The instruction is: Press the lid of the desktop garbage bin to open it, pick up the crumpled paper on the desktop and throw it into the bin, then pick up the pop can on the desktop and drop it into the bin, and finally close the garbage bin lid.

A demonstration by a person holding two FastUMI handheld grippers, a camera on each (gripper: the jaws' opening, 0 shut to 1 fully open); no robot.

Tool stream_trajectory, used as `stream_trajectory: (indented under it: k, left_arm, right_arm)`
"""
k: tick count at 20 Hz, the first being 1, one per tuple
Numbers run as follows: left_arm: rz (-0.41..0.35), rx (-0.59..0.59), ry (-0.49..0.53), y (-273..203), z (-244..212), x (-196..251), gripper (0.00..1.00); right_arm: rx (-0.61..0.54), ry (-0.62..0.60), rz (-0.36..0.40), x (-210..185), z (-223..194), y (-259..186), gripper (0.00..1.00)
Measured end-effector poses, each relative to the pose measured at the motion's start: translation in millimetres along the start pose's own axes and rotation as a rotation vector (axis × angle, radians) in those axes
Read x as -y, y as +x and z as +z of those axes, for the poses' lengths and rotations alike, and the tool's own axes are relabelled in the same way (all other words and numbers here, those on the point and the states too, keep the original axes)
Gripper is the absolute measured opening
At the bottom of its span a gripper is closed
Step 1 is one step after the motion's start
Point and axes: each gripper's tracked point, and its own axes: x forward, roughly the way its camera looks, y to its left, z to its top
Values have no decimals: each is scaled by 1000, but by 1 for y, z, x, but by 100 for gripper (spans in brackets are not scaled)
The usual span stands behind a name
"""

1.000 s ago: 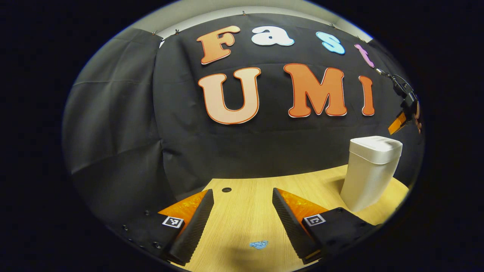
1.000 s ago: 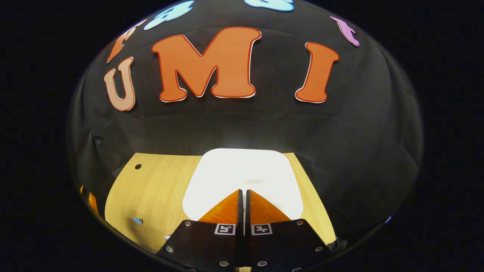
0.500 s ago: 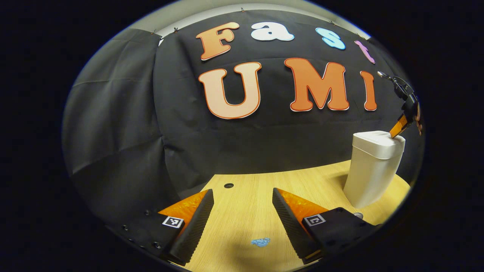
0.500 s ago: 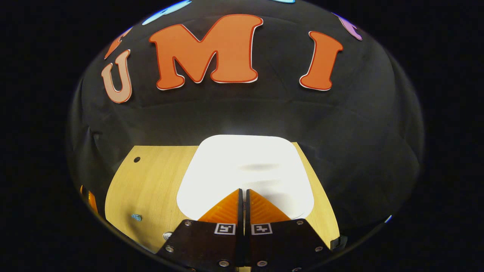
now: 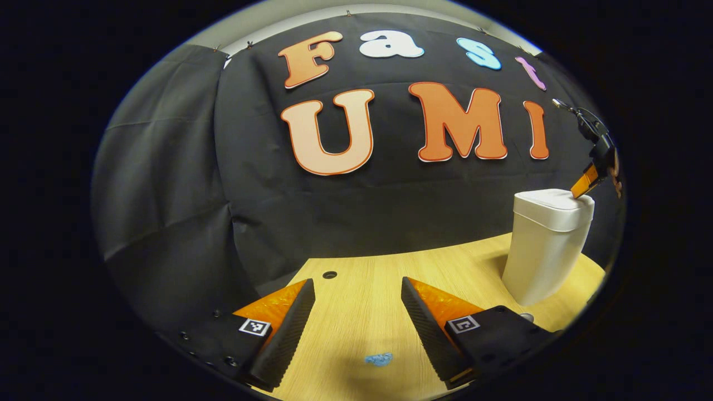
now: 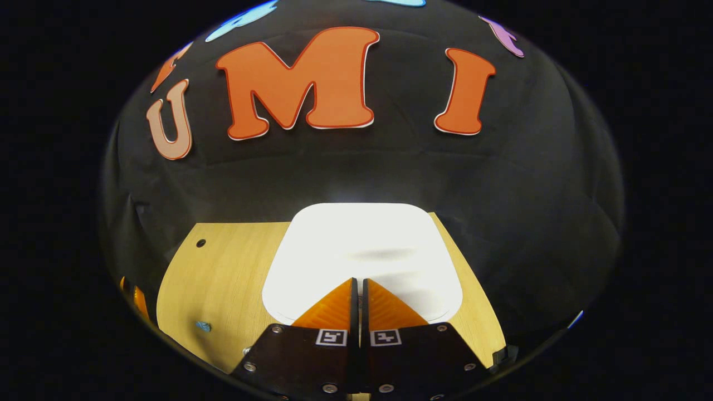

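Note:
The white desktop bin (image 5: 548, 250) stands at the right of the wooden table, its lid (image 6: 362, 250) down. In the left gripper view my right gripper (image 5: 582, 186) touches the lid's top at its right edge. In the right gripper view it (image 6: 358, 283) is shut with nothing between the fingers, tips over the lid's near part. My left gripper (image 5: 356, 289) hangs open above the table. A small blue crumpled scrap (image 5: 379, 359) lies on the wood below its fingers and shows again as the blue scrap (image 6: 203, 326). A small silvery round thing (image 5: 526, 317) sits by the bin's foot.
The table (image 5: 362, 312) has a round cable hole (image 5: 330, 274) near its back edge. Black cloth closes the booth behind and to the left. My left gripper (image 6: 136, 301) peeks in at the left edge of the right gripper view.
My right gripper came down from above the bin onto the lid and now rests there, lifted very slightly. The lid stays down. The left gripper barely drifted.

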Motion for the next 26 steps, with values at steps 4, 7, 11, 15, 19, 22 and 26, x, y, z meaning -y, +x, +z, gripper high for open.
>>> stream_trajectory:
  k: [4,7,11,15,19,22,26]
  left_arm:
    - [-14,5,6,1,2,0,96]
    - [-9,9,7,2,4,-4,96]
    - [-14,18,4,6,7,-7,99]
    - [-33,28,2,9,10,0,99]
    - [-41,32,-5,11,12,0,99]
    - [-41,27,-19,12,10,-2,99]
    - [-40,13,-30,15,8,-4,96]
  right_arm:
    - [101,-10,-28,2,20,-12,1]
    - [198,-8,-53,6,42,-24,1]
    - [327,-5,-56,5,64,-48,1]
    - [363,6,-71,9,67,-57,2]
    - [395,68,-48,10,66,-63,7]
    - [380,68,-37,12,55,-64,21]
    - [416,36,50,-9,40,-75,48]
